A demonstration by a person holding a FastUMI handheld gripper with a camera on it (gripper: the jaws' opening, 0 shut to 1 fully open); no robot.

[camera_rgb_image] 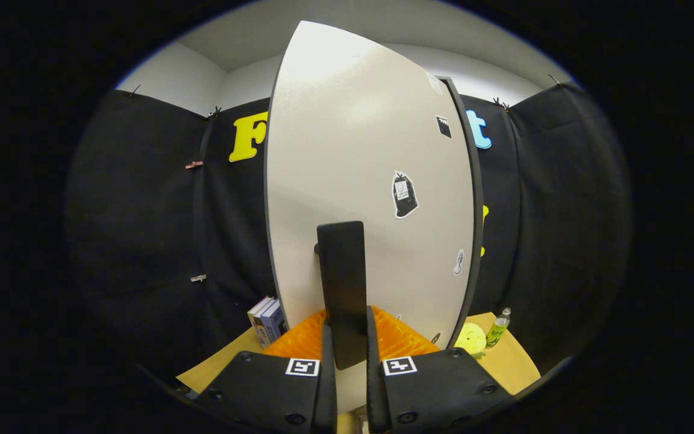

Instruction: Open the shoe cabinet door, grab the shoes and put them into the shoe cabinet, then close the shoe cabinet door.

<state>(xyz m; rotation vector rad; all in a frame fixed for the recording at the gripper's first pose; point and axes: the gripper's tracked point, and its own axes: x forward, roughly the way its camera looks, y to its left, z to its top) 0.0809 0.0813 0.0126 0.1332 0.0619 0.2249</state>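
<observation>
**Claw clamped on the cabinet door handle**

Where the two fingers reach forward, the claw is nearly closed, with one finger pressing on each side of the flat black upright handle of the shoe cabinet. Only the width of that handle keeps the fingers apart. The handle rises straight up from between the fingertips and stands a little way off the door surface on a short post at its left side.

The tall white flat-panelled shoe cabinet door stands directly ahead of the claw, just beyond the handle, with a thin dark edge down each side. Several small black-and-white stickers sit on the door, above and to the right of the handle.

Just behind the fingertips, at the foot of the door, lies a bright orange ribbed surface. Beyond the left finger, a few upright books stand beside the door's left edge on the tan tabletop. Beyond the right finger, past the door's right edge, a yellow round soft toy rests on the tabletop with a small green-labelled clear bottle standing just beside it.
</observation>
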